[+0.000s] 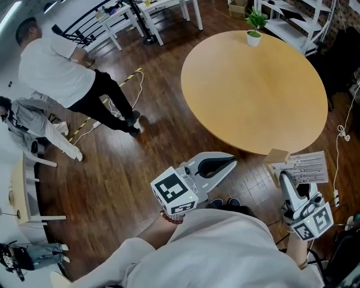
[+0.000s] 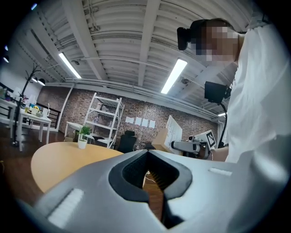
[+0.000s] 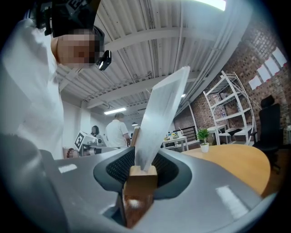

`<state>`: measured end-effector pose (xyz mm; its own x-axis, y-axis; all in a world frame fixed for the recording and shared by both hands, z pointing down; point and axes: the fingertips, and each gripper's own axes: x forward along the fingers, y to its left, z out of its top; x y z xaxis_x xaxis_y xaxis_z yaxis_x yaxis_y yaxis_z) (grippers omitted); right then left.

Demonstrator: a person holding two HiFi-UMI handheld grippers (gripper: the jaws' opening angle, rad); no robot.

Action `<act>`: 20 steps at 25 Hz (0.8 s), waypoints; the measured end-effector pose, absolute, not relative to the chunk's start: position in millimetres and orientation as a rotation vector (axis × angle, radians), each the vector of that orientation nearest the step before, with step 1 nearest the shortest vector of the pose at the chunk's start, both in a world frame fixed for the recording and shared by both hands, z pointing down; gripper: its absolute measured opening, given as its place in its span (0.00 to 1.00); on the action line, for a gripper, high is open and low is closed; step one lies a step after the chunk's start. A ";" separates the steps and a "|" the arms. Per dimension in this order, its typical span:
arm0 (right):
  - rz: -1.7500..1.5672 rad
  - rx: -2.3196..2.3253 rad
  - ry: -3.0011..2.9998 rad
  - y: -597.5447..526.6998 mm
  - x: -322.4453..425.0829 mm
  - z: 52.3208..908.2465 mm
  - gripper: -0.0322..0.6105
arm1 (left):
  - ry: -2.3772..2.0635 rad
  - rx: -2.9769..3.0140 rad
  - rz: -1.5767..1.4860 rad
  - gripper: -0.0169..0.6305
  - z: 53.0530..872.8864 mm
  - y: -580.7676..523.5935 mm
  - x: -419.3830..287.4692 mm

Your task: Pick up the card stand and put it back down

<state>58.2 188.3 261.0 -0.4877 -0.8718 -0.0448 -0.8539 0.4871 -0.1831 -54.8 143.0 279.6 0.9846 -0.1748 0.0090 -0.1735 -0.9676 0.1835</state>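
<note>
The card stand is a small wooden block [image 1: 277,156] with a printed white card [image 1: 304,166] slotted into it. My right gripper [image 1: 284,176] is shut on the block and holds it in the air, just off the near edge of the round wooden table [image 1: 253,90]. In the right gripper view the block [image 3: 140,181] sits clamped between the jaws, and the card [image 3: 161,116] rises from it, tilted. My left gripper [image 1: 232,161] hovers over the floor near the table's edge, shut with nothing in it. In the left gripper view only a thin slit shows between its jaws.
A small potted plant [image 1: 254,34] stands at the table's far edge. A person in a white shirt [image 1: 56,67] bends over at the far left, and another person [image 1: 34,121] crouches nearby. Cables [image 1: 121,84] lie on the wooden floor. White tables [image 1: 163,11] and shelving [image 1: 292,17] stand behind.
</note>
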 end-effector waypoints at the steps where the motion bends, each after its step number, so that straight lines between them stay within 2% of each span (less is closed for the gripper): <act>1: -0.209 -1.524 2.590 183.2 56.3 263.2 0.25 | -0.263 2.942 -0.010 0.01 282.6 140.7 -62.1; 10: -0.361 -1.581 2.524 96.6 71.7 324.2 0.25 | -0.331 2.905 0.050 0.01 319.4 77.5 -85.0; 15: -0.403 -1.628 2.516 11.5 115.9 366.2 0.25 | -0.405 2.902 0.061 0.01 330.8 26.3 -74.5; 20: -0.546 -1.593 2.584 -93.4 160.7 411.6 0.25 | -0.540 2.812 -0.048 0.01 307.6 -36.7 -59.8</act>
<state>160.7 -93.4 411.6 -0.4651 -0.8750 0.1345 -0.8546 0.4041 -0.3261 -59.8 -36.7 307.6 0.9297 -0.3679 0.0197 -0.3588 -0.8919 0.2755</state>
